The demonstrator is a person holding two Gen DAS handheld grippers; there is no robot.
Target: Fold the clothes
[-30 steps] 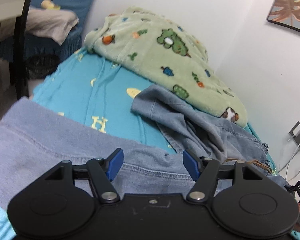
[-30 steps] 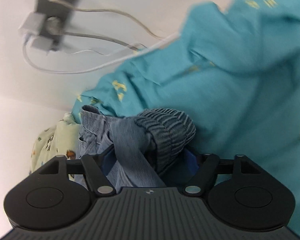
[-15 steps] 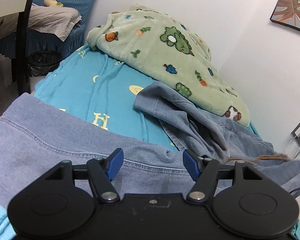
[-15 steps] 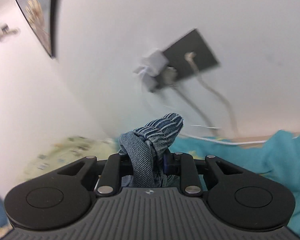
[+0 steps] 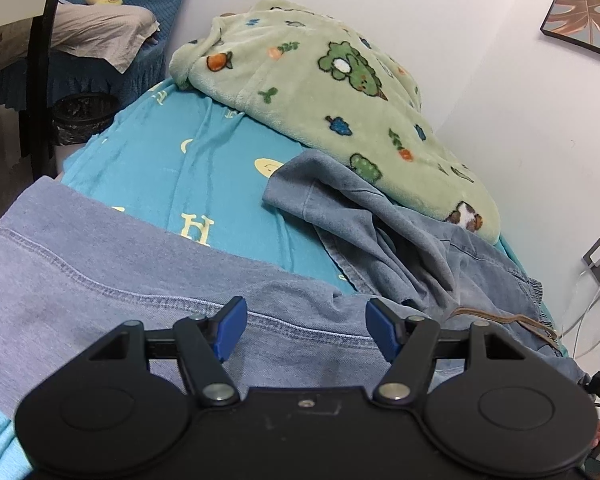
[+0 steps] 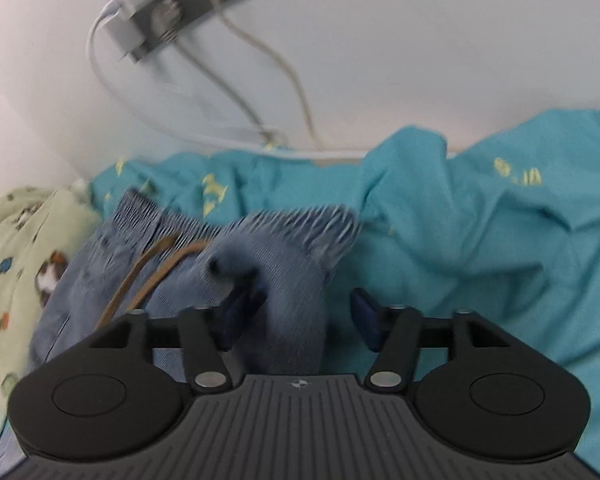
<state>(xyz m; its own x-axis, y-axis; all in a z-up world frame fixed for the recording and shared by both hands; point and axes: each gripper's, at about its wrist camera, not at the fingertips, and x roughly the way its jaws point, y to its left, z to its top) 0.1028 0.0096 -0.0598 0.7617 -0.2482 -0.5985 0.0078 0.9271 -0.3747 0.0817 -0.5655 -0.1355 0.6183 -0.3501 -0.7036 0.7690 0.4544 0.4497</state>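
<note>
Both grippers spread wide, gripping nothing: left gripper [image 5: 306, 330] over the denim trousers [image 5: 148, 280] lying on the teal bedsheet [image 5: 204, 176], right gripper [image 6: 296, 316] straddling their ribbed waistband [image 6: 300, 224]. Risk: the bunched leg beside the green blanket [image 5: 332, 108] gets creased into the fold, or the brown drawstring [image 6: 152, 272] snags a finger.

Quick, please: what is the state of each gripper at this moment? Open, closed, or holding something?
Left gripper: open, holding nothing, above the denim garment.
Right gripper: open; the ribbed waistband lies between the fingers, unclamped.
</note>
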